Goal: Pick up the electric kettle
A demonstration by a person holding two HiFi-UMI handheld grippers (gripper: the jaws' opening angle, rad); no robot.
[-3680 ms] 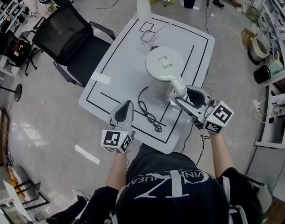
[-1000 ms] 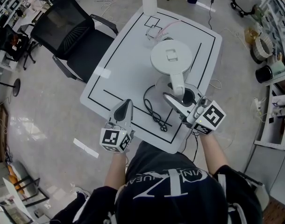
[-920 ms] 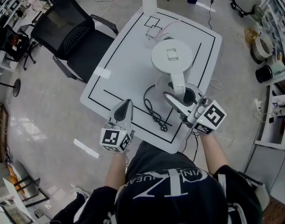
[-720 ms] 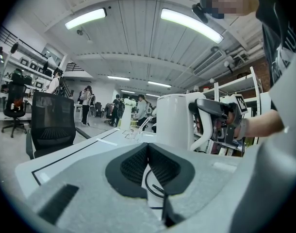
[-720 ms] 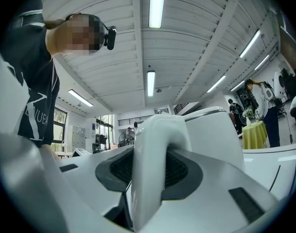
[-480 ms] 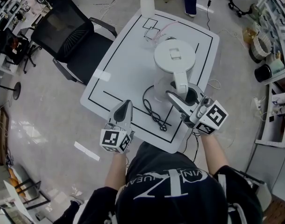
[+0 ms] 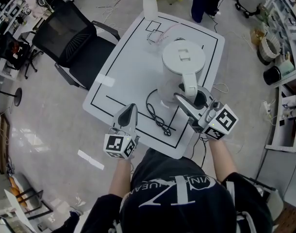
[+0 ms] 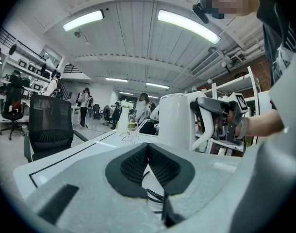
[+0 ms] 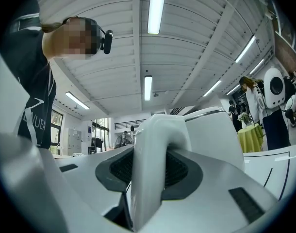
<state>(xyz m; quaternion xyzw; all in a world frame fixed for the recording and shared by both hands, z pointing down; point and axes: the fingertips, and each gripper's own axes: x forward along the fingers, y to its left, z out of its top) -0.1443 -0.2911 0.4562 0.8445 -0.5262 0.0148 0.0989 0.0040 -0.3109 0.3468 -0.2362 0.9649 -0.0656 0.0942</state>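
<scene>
Clamped on the electric kettle [image 7: 183, 57] handle [image 7: 189, 84] with the right gripper [image 7: 189, 98], near right of the table [image 7: 128, 67]; left gripper [image 7: 130, 111] pinched together, empty. Probably hefty, rigid, slick: grip high, keep upright.

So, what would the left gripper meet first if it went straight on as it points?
The way looks free across the table: the left gripper points just left of the kettle, probably toward the vase at the far edge.
</scene>
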